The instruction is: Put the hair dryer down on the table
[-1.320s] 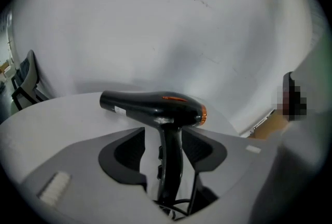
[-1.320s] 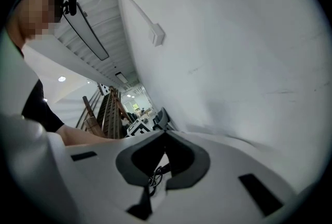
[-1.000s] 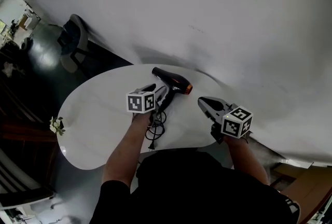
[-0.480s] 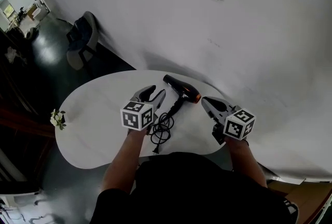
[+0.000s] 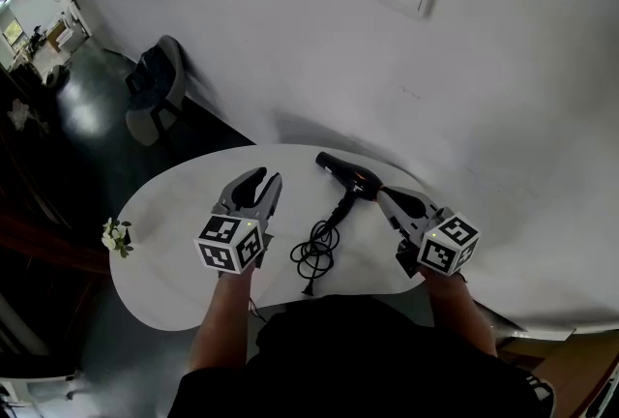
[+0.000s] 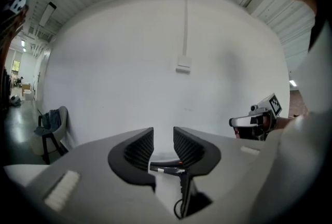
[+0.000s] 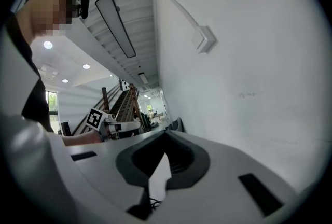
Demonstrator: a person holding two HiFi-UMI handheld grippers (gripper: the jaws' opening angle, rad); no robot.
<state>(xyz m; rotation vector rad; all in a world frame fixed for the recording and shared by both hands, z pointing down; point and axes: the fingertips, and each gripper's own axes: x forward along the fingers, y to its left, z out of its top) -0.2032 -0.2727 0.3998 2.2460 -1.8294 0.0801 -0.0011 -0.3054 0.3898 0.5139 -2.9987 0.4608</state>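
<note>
Black hair dryer with orange ring (image 5: 348, 177) laid on white oval table (image 5: 174, 213) at frame centre, black cord (image 5: 317, 256) coiled below it, left gripper (image 5: 266, 177) at its left, jaws just been closing, still apart with nothing grasped, right gripper (image 5: 384, 195) at its right, jaws brought together on nothing, dryer half hidden behind the jaws in left gripper view, only a bit of cord seen in right gripper view.

A white, rounded bench (image 5: 184, 213) stands close to the wall. A black hair dryer (image 5: 350, 176) lies on its side near the far edge, and its black cord (image 5: 317, 252) lies loosely coiled toward the near edge. A small bunch of flowers (image 5: 117, 234) sits at the left rim.
</note>
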